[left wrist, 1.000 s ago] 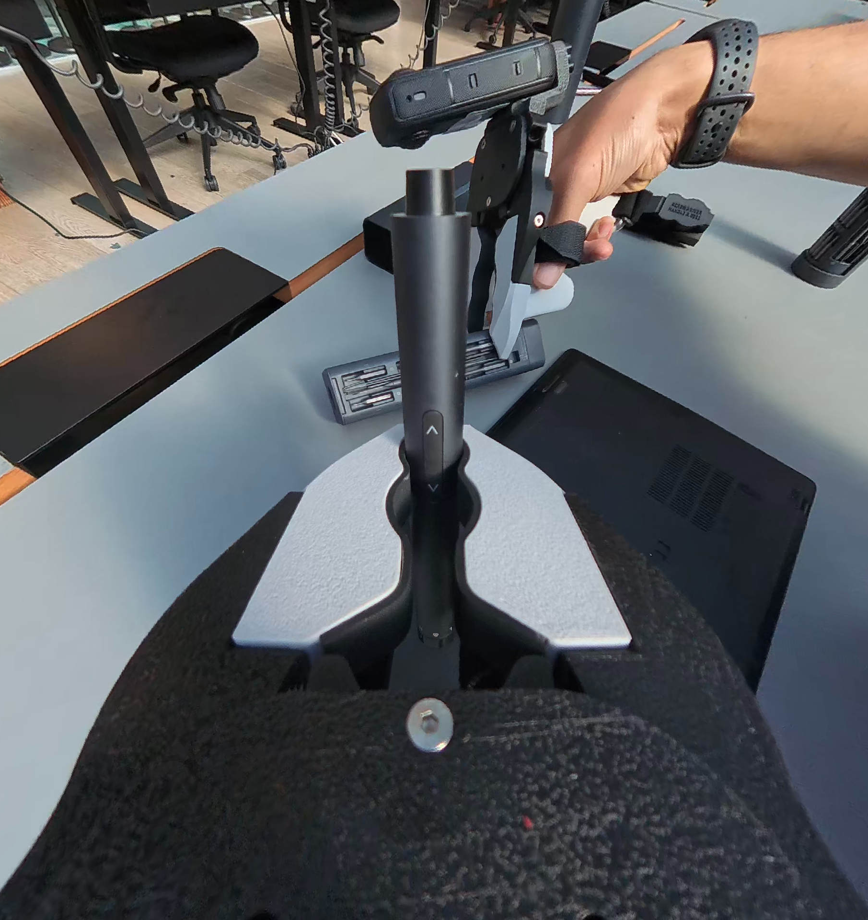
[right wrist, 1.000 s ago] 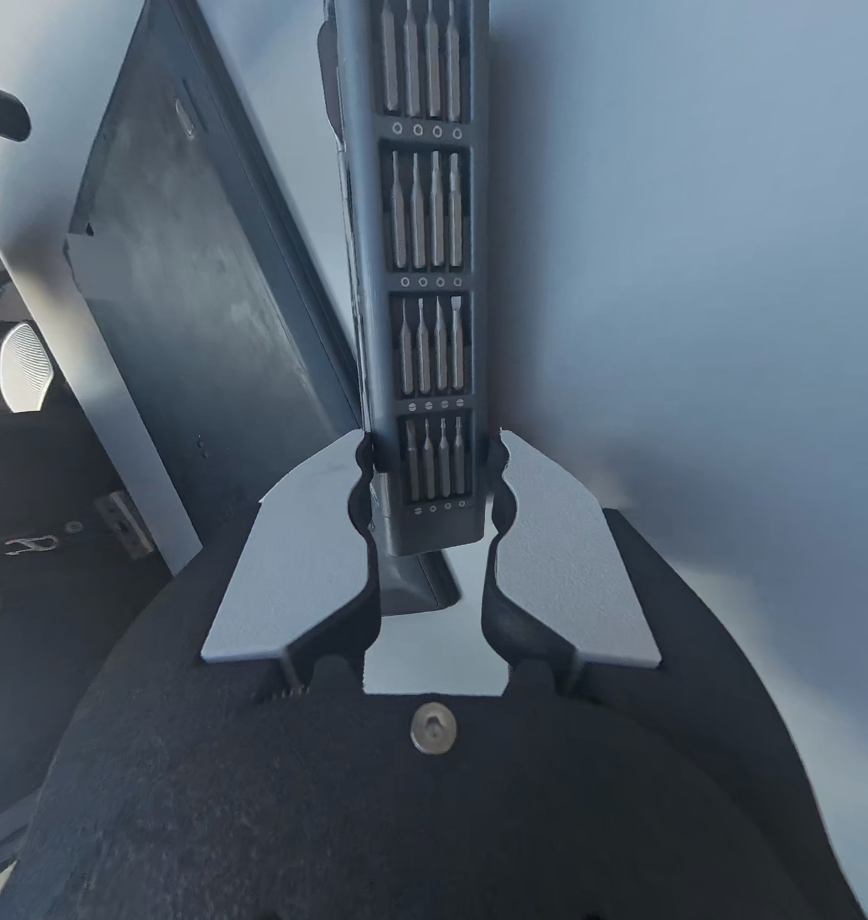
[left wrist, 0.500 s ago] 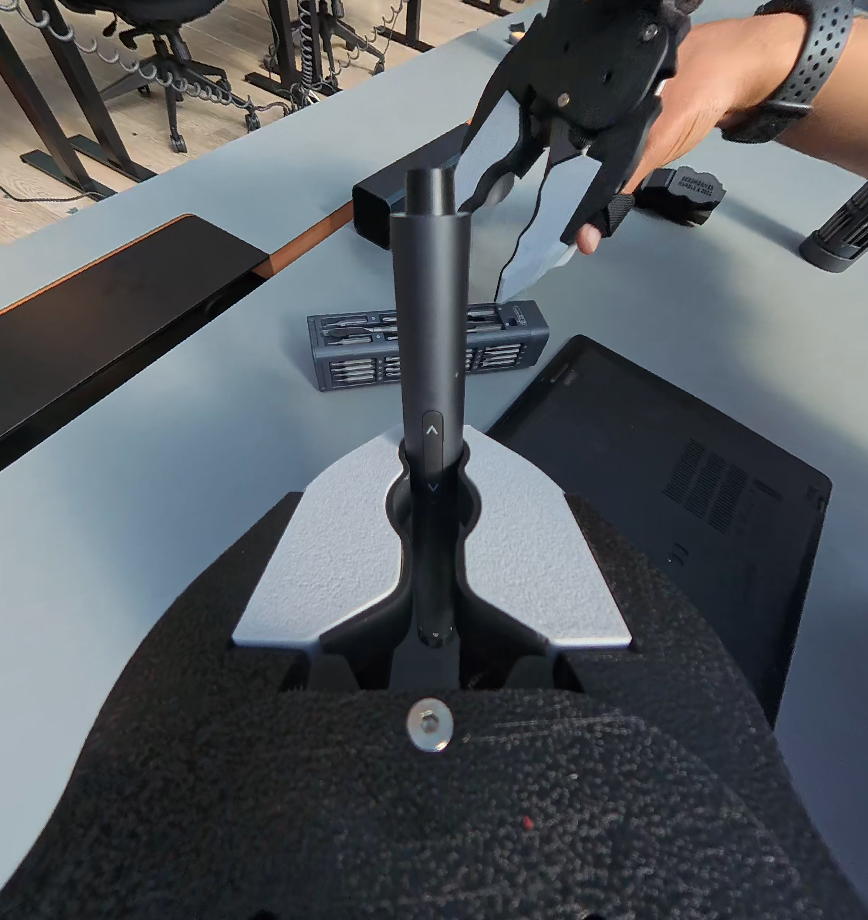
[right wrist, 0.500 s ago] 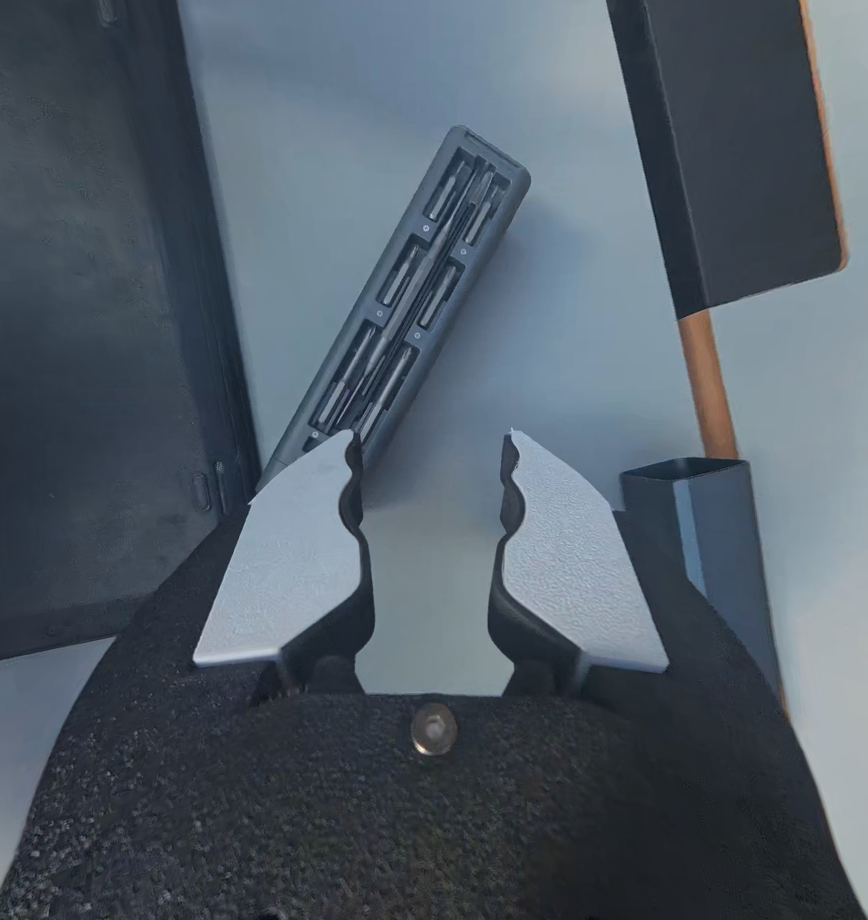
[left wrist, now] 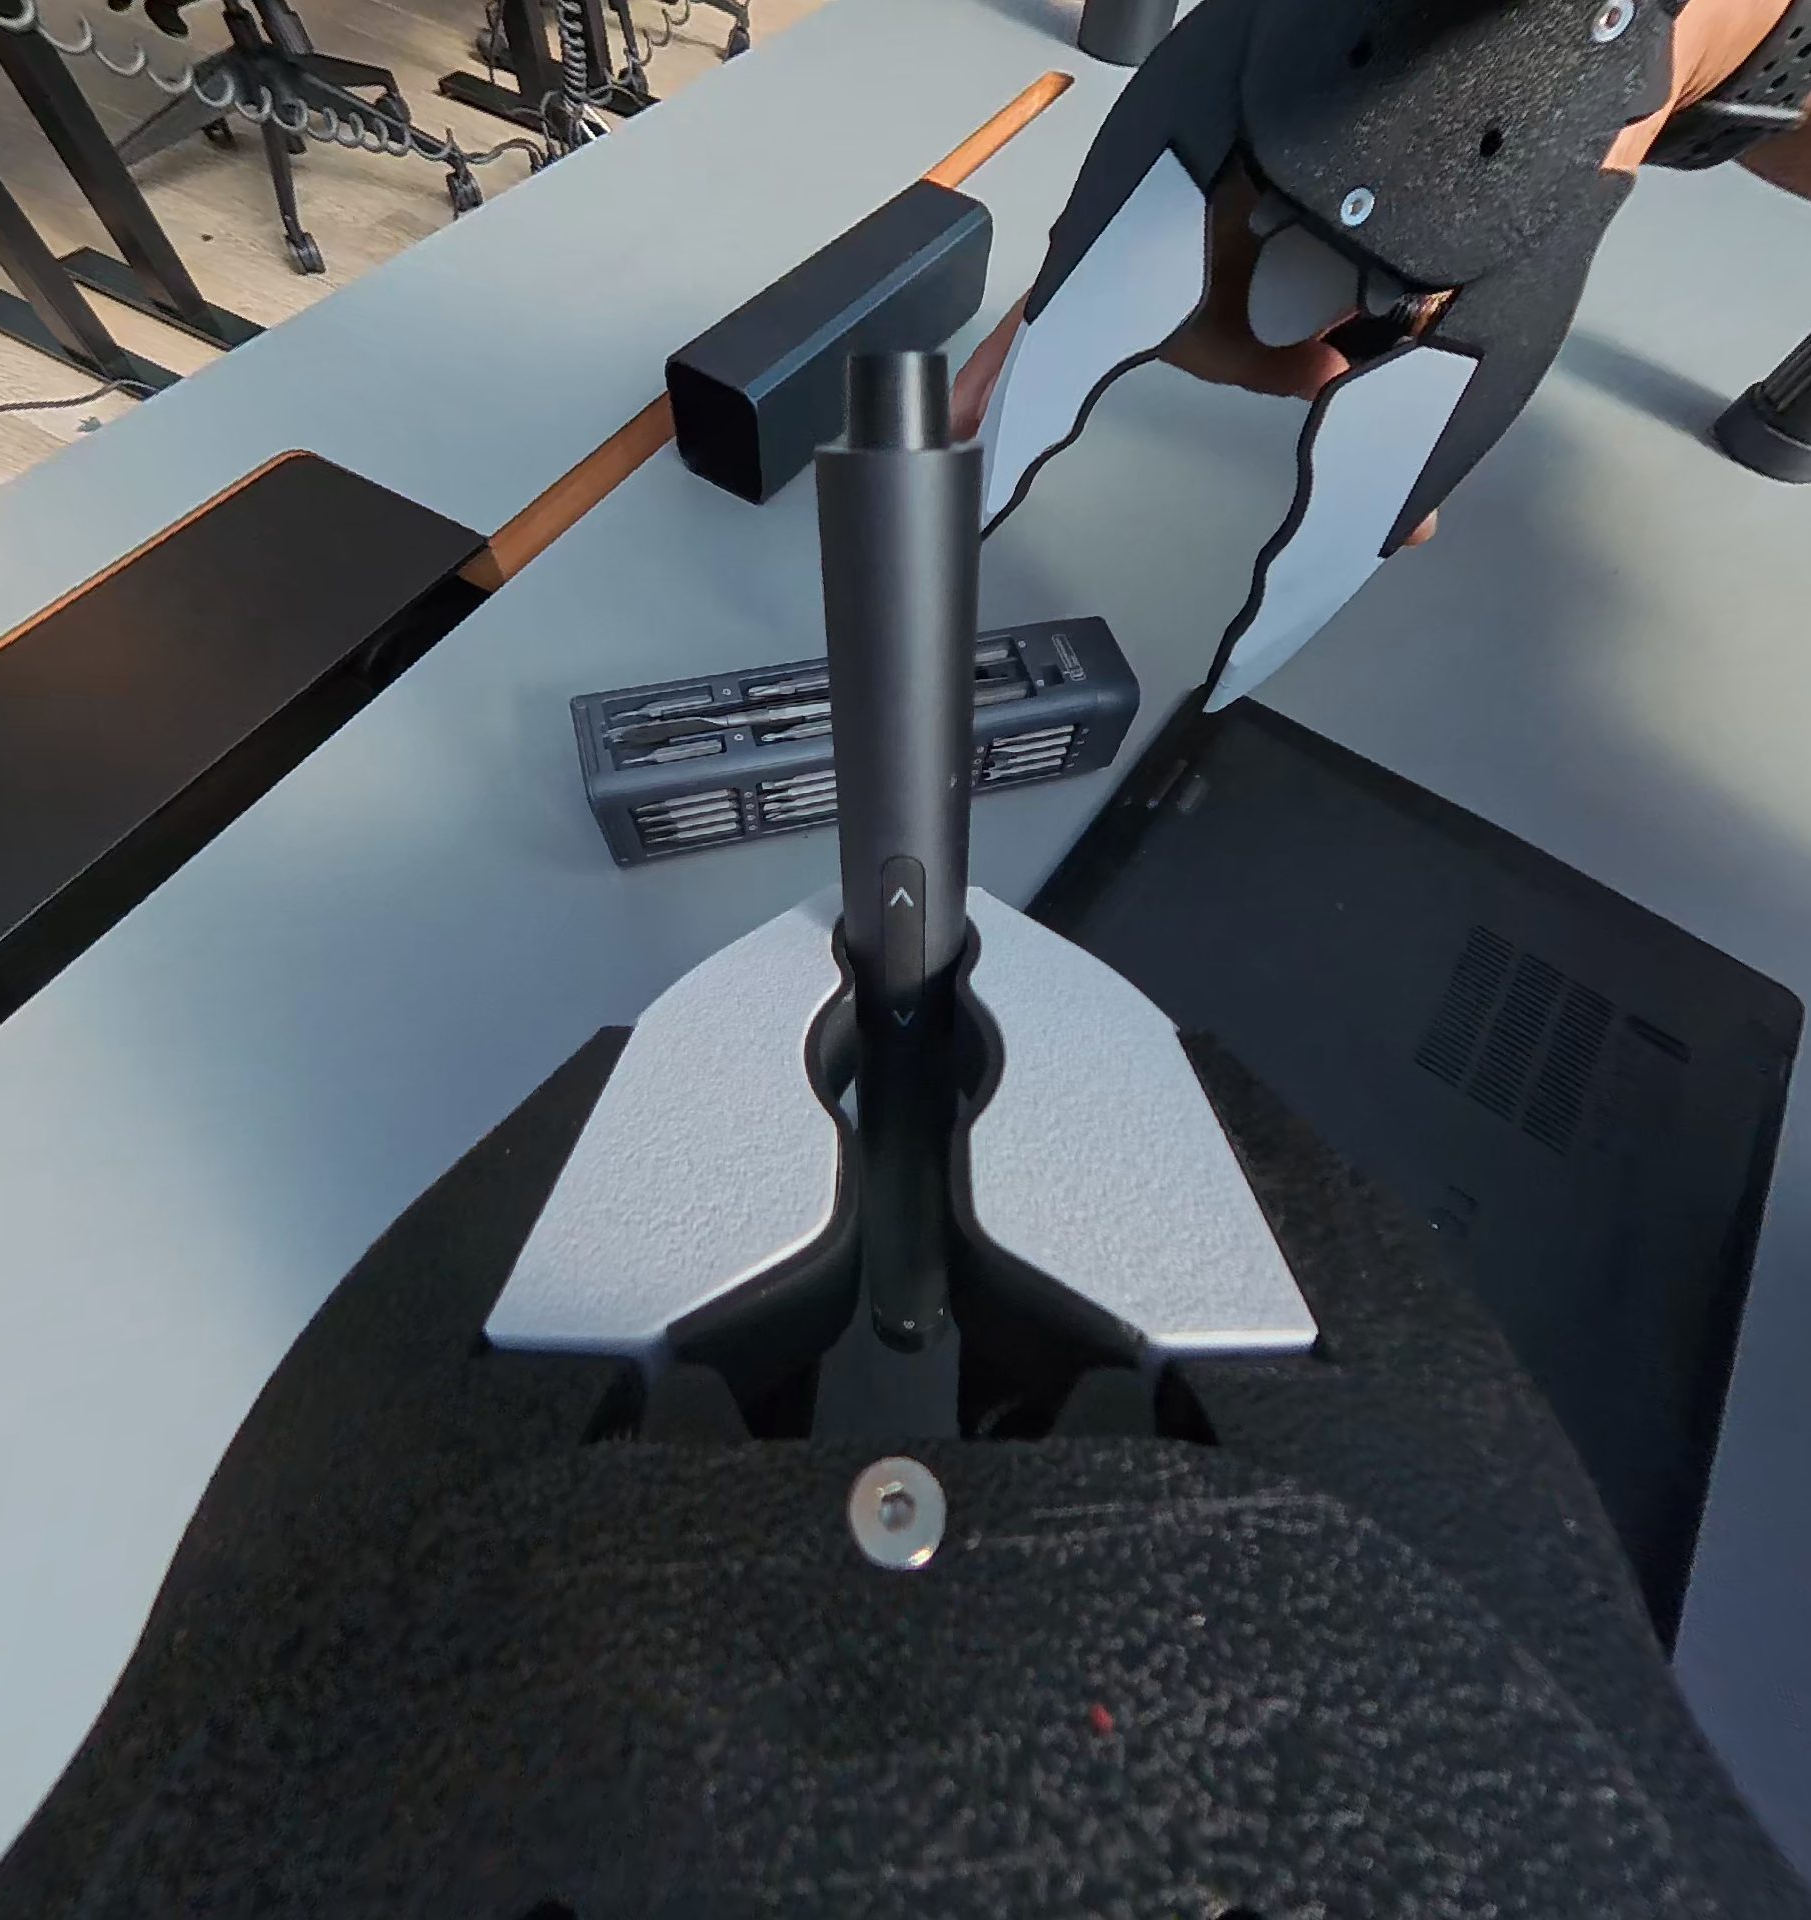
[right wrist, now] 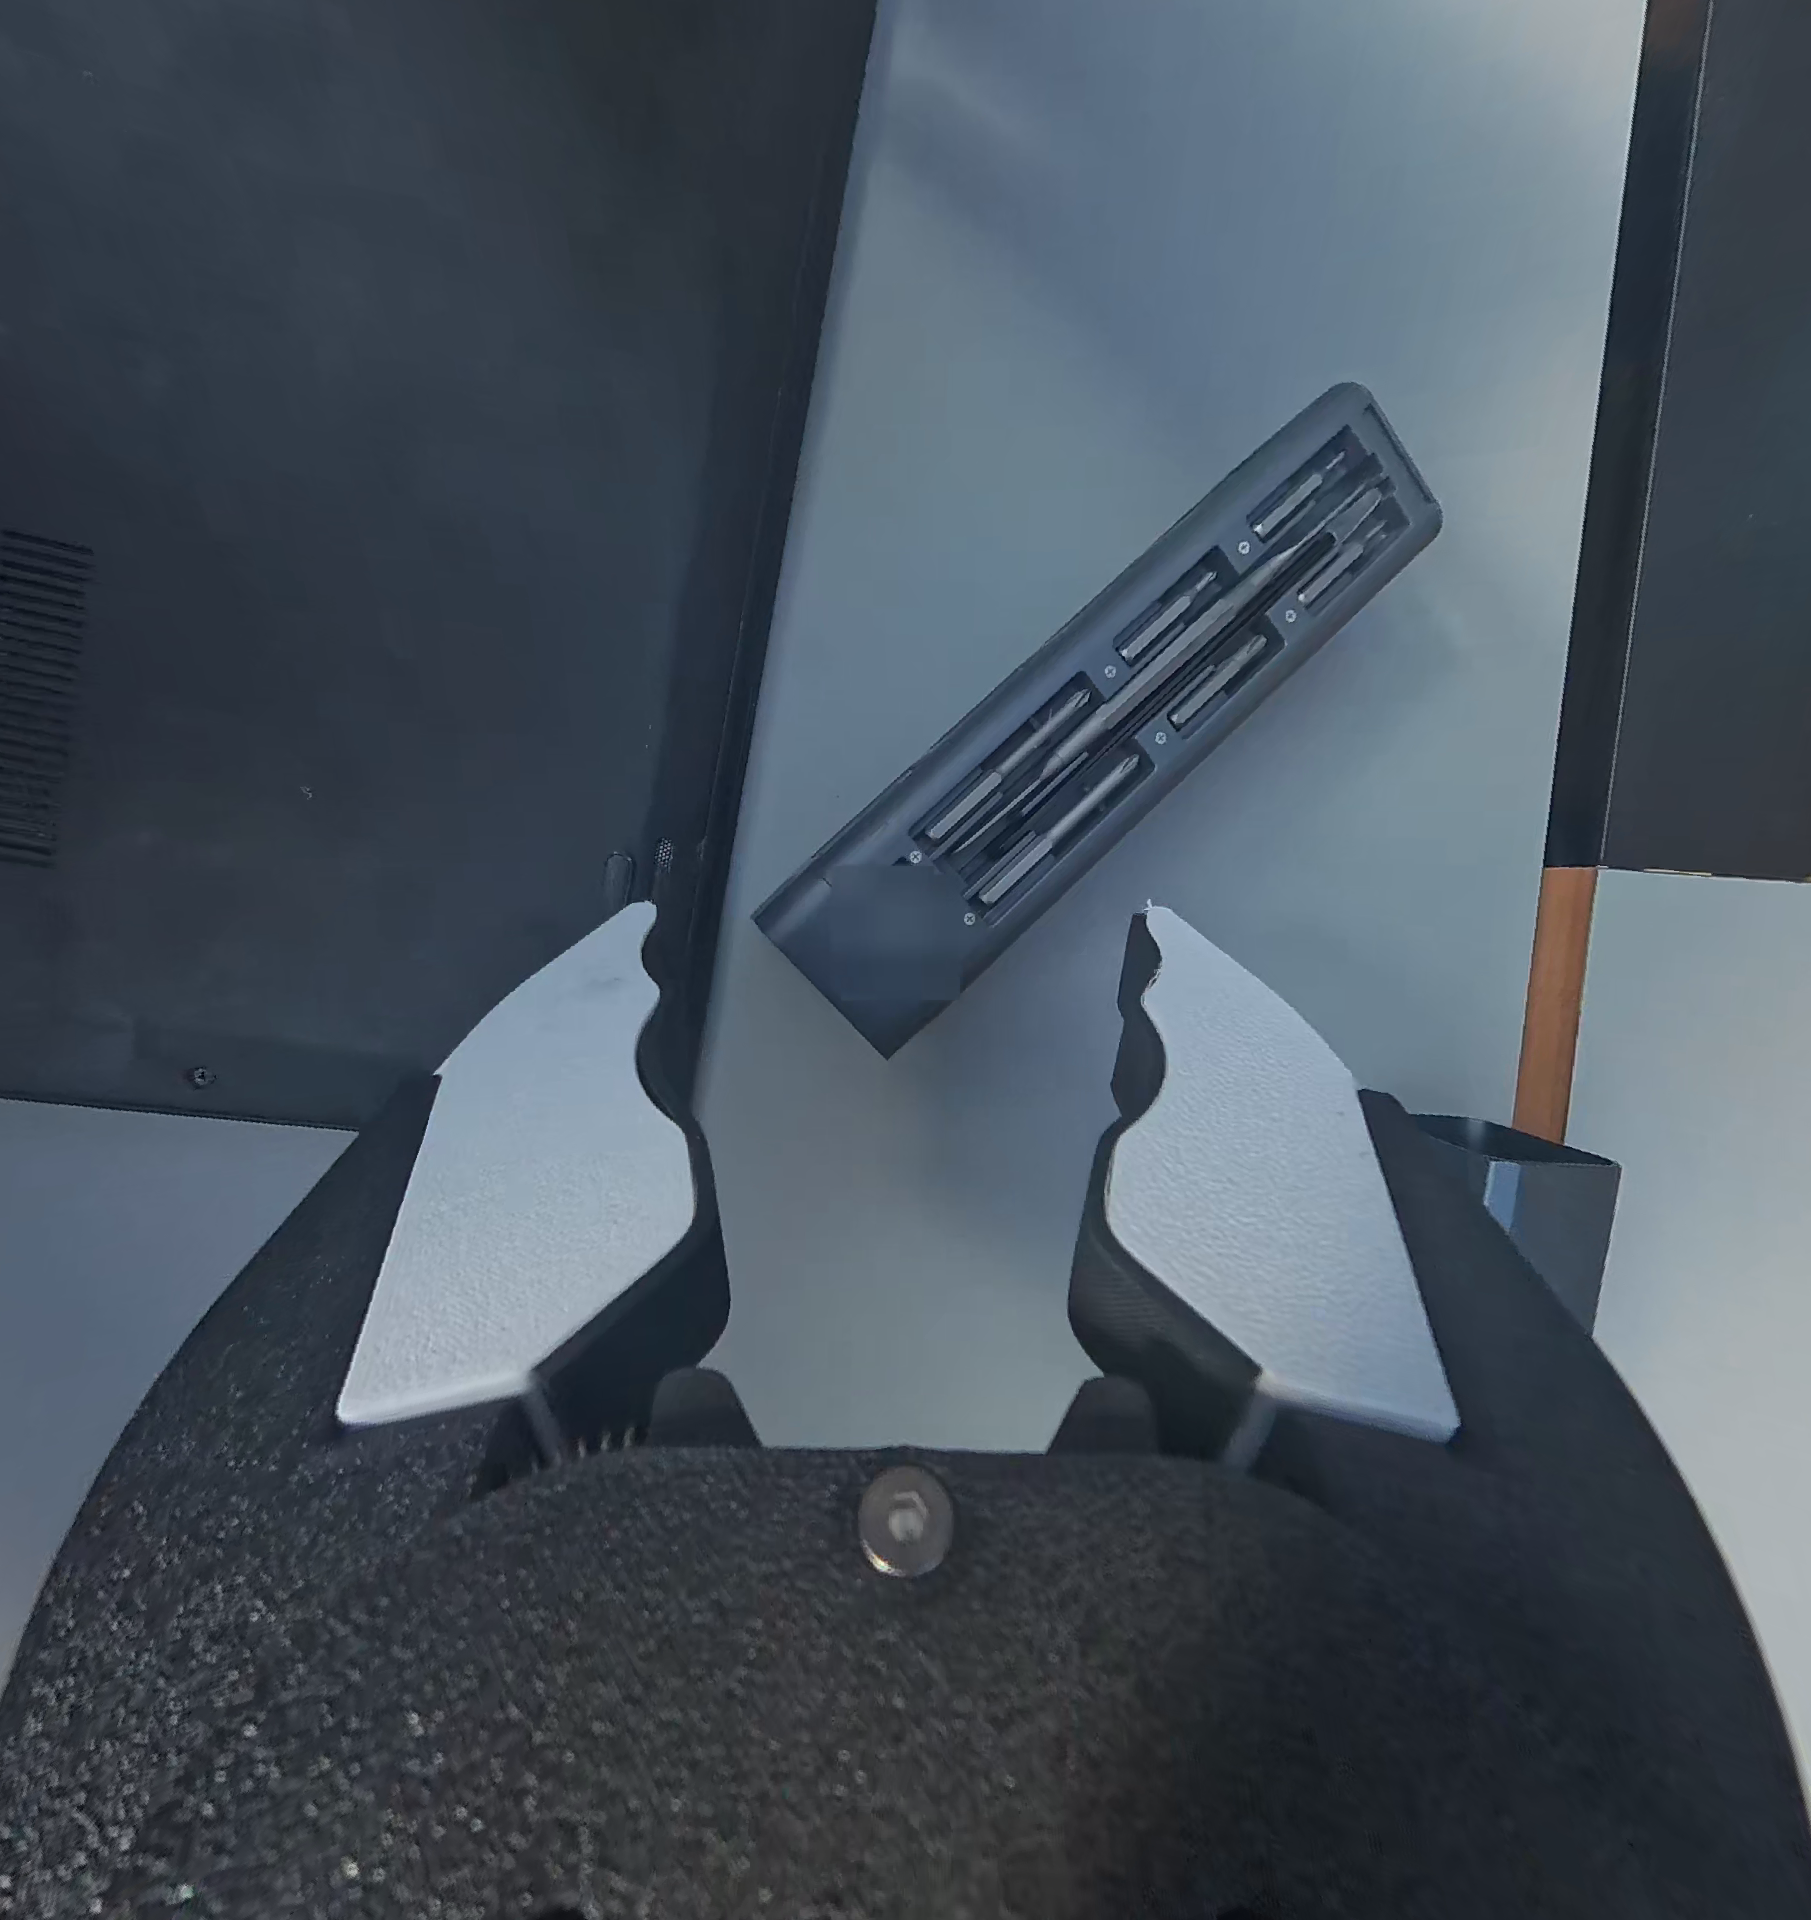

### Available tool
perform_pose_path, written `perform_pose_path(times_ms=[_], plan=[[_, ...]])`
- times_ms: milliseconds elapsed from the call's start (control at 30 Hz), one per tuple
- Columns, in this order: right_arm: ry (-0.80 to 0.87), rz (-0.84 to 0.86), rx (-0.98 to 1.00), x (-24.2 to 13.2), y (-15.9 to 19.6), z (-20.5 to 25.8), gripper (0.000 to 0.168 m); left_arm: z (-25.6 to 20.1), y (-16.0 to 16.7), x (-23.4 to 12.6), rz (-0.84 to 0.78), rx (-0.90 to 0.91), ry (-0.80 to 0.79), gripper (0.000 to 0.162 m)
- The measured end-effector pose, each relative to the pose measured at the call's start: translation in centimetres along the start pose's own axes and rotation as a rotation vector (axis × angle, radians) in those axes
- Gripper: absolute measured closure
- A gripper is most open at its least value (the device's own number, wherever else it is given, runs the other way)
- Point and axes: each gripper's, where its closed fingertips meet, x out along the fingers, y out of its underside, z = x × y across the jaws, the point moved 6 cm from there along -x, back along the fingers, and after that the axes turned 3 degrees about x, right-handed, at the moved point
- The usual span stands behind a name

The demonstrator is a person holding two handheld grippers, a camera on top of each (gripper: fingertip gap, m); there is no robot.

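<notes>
My left gripper (left wrist: 903, 940) is shut on a dark grey electric screwdriver (left wrist: 896, 665), which points forward and up with its empty socket at the far end. Beyond it the grey bit tray (left wrist: 776, 753) lies on the table with several bits in its slots. My right gripper (right wrist: 896, 914) is open and empty, held above the table just short of the bit tray (right wrist: 1119, 707). It also shows in the left wrist view (left wrist: 1098, 613), held by a hand over the corner of the laptop.
A black laptop lies bottom-up on the grey table (left wrist: 257, 1039) at the right (left wrist: 1452, 987) and shows in the right wrist view (right wrist: 361, 520). A dark rectangular sleeve (left wrist: 839, 332) lies behind the tray. A black panel (left wrist: 153, 644) sits at left. A black ribbed cylinder (left wrist: 1805, 416) stands far right. There is about 15 cm between the tips of the two grippers.
My right gripper let go of the bit tray, opened wide and rose away from it. The tray now lies free on the table, turned from where it was. The left gripper still holds the screwdriver.
</notes>
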Motion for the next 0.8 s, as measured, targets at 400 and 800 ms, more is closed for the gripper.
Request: perform_pose_path(times_ms=[400, 800], plan=[[-0.045, -0.023, 0.035, -0.4, 0.3, 0.0, 0.081, -0.5, -0.5, 3.7, 0.207, 0.127, 0.022, 0.149], [0.042, -0.4, 0.075, -3.9, -4.6, 0.3, 0.124, -1.6, 0.4, 4.1, 0.326, 0.237, 0.014, 0.149]])
